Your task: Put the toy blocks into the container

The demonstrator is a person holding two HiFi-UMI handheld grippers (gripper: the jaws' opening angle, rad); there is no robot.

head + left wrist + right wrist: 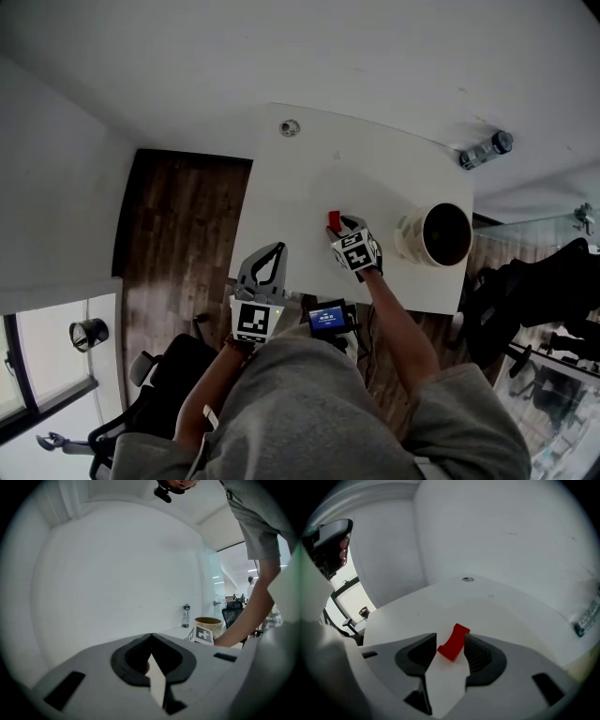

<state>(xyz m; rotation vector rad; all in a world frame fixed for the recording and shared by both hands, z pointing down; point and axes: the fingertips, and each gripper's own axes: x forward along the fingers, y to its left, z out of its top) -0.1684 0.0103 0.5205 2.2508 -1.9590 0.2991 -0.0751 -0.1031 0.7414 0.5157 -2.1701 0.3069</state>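
White worktop (300, 178), container (439, 234) at three o'clock. Right claw (450, 645) released, straddling red block (457, 634) (a curved piece) near centre. Left claw (273, 251) clenched tip to tip, at seven o'clock.

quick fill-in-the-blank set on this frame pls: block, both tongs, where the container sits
1. The block lying between the open right tongs is ___ in colour.
2. The left tongs are ___, with nothing between them.
3. In the head view, the container stands on the table to the ___ of the block.

Missing words: red; shut; right
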